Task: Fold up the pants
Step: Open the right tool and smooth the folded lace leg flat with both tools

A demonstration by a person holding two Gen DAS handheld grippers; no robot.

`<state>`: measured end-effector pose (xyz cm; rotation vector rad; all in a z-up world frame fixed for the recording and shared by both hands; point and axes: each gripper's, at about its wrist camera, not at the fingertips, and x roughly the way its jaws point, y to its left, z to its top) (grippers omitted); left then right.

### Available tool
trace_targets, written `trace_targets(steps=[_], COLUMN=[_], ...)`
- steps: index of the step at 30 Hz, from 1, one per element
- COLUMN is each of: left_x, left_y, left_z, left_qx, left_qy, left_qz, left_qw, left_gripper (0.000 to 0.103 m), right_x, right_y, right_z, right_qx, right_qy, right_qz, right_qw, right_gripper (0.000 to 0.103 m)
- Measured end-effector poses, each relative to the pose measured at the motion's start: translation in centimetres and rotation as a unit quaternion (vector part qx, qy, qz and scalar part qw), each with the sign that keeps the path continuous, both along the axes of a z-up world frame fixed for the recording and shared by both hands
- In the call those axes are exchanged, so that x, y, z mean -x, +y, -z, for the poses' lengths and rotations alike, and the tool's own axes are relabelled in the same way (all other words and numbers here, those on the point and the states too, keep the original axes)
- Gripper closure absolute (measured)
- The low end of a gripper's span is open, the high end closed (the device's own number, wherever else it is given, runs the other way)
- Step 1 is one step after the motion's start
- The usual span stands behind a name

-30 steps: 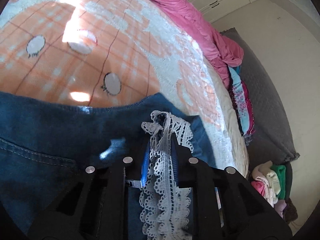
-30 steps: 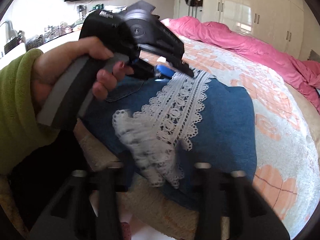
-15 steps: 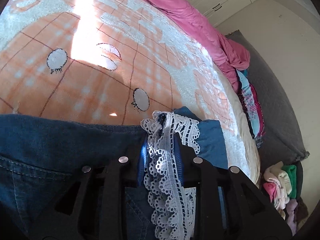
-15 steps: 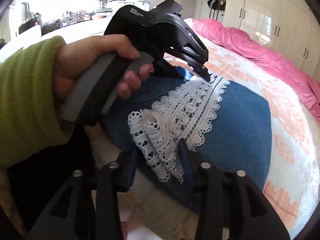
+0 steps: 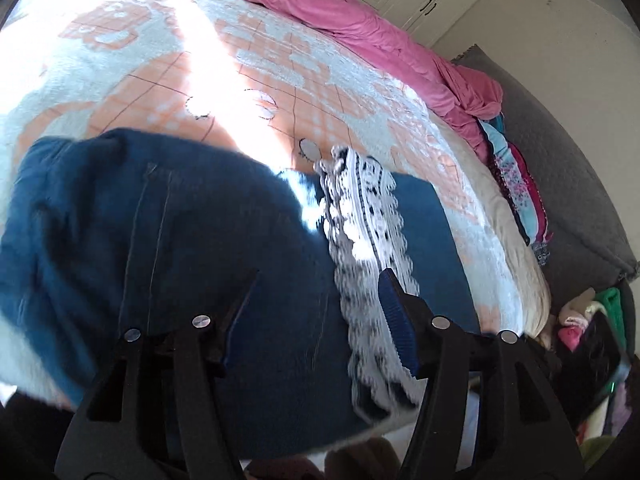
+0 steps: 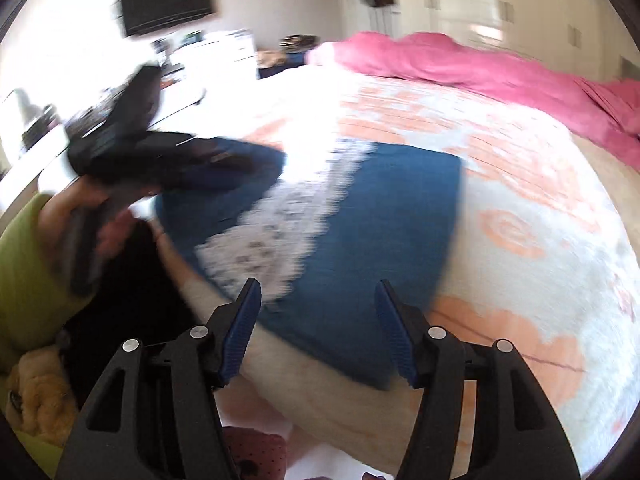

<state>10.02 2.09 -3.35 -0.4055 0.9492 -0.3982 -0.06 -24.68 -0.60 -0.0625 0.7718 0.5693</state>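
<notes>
Both grippers stand with jaws apart and nothing pinched, having just been opening off the lace hem. The left gripper (image 5: 316, 316) hangs over the denim pants (image 5: 168, 240), with the white lace trim (image 5: 360, 232) running under its right finger but no pad pressing on it. The right gripper (image 6: 318, 328) hovers clear above the near edge of the pants (image 6: 380, 220), its blue pads (image 6: 244, 328) bare.

The pants lie folded into a blue block near the front edge of the bed (image 6: 540, 280), on the peach and white blanket (image 5: 320, 80). In the right wrist view the block's long axis runs from the near bed edge away toward the pink duvet (image 6: 480, 68), and the lace trim (image 6: 288, 220) crosses it slantwise. The left gripper sits over the block's left part; the right is at its near right corner, so each hand is nearest its own side.

Another fold, if one is needed, probably means taking the near edge and carrying it along that axis.
</notes>
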Motion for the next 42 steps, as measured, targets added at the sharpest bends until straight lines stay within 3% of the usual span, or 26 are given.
trace_targets(steps=[6,10,15,16,17,20,26,31,39,42], left_x=[3.9,4.2,3.8,3.8,3.7,4.1,5.2,5.0,5.2,5.4], left_y=[-2.4,-3.7,-4.9,-5.2,-5.5,-5.8,-5.5,-5.2,-4.8,-4.7], left_z=[0.2,1.5,2.0,2.1,2.1,2.0,2.1,2.4,2.4,2.0], left_qx=[0.000,0.007,-0.016,-0.023,-0.025,-0.042,-0.056,-0.052,-0.050,-0.055], left_qy=[0.004,0.037,0.045,0.046,0.046,0.042,0.040,0.044,0.042,0.037], left_qz=[0.032,0.047,0.045,0.048,0.053,0.065,0.072,0.070,0.075,0.073], left_qw=[0.9995,0.9982,0.9979,0.9975,0.9972,0.9961,0.9950,0.9952,0.9951,0.9951], left_gripper=[0.051,0.051,0.051,0.061,0.078,0.088,0.086,0.081,0.080,0.075], right_x=[-1.4,-1.3,-0.9,-0.8,-0.8,-0.7,-0.4,-1.4,-1.2,-1.1], right_y=[-1.7,-1.9,-1.6,-1.5,-1.5,-1.4,0.5,1.0,0.7,0.6], right_z=[0.1,0.8,1.4,1.6,1.6,1.3,0.1,3.2,4.1,3.5], right_qx=[-0.019,-0.024,-0.008,-0.006,-0.005,-0.007,0.004,0.055,0.056,0.047], right_qy=[0.014,0.018,0.020,0.021,0.022,0.016,-0.016,0.025,0.019,0.024], right_qz=[0.043,0.051,0.053,0.054,0.055,0.055,0.016,0.034,0.032,0.035], right_qw=[0.999,0.998,0.998,0.998,0.998,0.998,1.000,0.998,0.998,0.998], right_gripper=[0.045,0.045,0.045,0.045,0.045,0.045,0.045,0.045,0.046,0.045])
